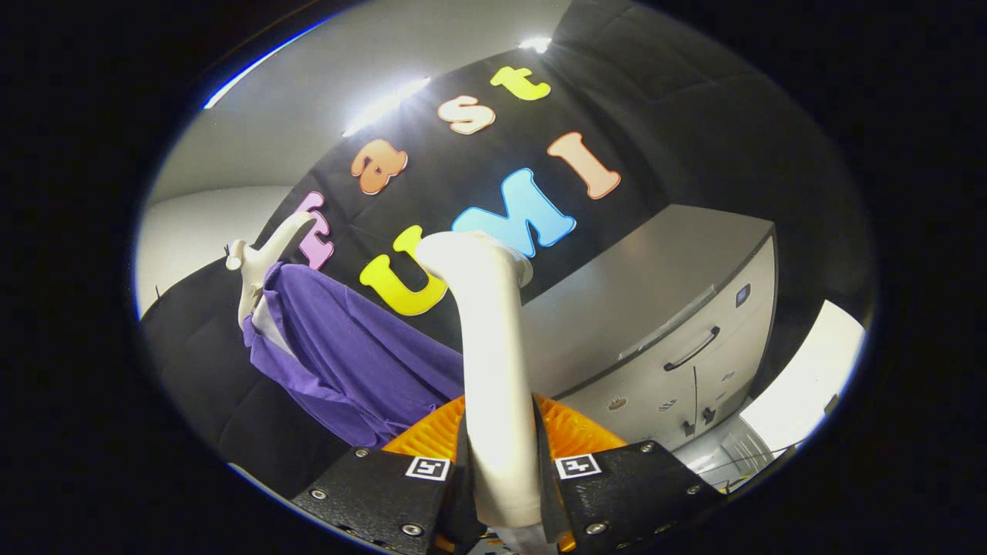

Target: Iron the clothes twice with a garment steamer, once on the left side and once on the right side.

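Note:
My gripper (pixel 500 455) is shut on the white handle of the garment steamer (pixel 493 347), which rises between the two fingers and bends over at its top. Both fingers press on the handle's sides. To the left of the steamer a purple garment (pixel 347 347) hangs on a white hanger (pixel 258 262) against the black cloth wall. The steamer's head sits above and to the right of the garment, apart from it. The whole scene appears tilted.
A grey cabinet (pixel 678 324) with a dark handle stands to the right of the steamer. A pale floor patch (pixel 802 385) shows past the cabinet. A white wall (pixel 200 231) lies behind the hanger.

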